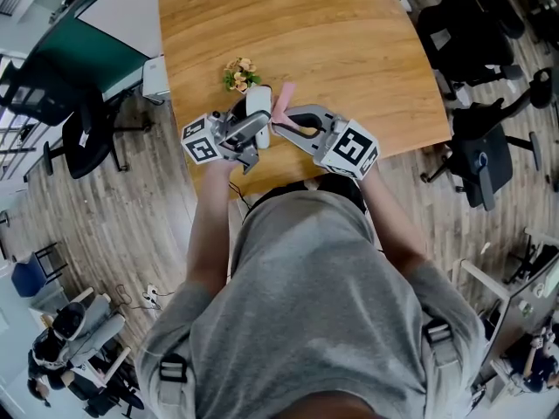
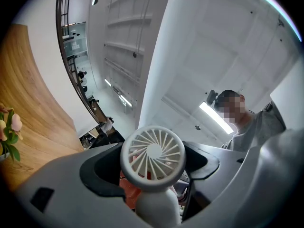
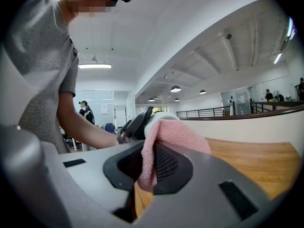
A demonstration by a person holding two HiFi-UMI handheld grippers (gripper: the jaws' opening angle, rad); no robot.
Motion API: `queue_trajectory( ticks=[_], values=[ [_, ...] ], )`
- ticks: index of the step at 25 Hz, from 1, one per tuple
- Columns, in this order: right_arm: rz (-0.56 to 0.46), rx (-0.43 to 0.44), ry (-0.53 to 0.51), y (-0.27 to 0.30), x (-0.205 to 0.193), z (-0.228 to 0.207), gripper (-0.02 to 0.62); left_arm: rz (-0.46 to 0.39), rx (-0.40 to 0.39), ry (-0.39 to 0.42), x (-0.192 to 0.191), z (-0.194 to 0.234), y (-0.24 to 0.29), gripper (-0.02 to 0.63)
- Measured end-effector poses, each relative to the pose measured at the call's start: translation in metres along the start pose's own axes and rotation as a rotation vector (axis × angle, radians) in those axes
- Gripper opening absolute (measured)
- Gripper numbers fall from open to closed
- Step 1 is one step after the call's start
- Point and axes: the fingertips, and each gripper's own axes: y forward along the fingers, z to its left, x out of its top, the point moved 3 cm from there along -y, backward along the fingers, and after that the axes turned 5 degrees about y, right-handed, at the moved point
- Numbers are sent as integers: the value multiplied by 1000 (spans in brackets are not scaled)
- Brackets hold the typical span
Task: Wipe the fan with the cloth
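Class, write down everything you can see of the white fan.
The fan is small, white, plastic-looking: a round grille of radial spokes round a hub, on a rounded handle. The left gripper is shut on it near the handle, holding it above the near edge of the wooden table. The pink cloth, in the right gripper, appears to press against its far side.

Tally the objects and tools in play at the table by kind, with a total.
fan: 1
pink cloth: 1
flower bunch: 1
grippers: 2 (left gripper, right gripper)
Total: 5
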Motion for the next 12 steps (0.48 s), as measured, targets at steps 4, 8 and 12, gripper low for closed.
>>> queue_trajectory(
  ticks=[4,8,12],
  values=[
    [16,21,22,-2,-3,9,32,-15,-4,-15,-1,2,4,380],
    [33,27,30,0,-11,13,32,-15,-10,-17,-1,1,9,380],
    [74,27,2,4,-18,16,32,-42,-20,-22,4,-1,5,380]
  ],
)
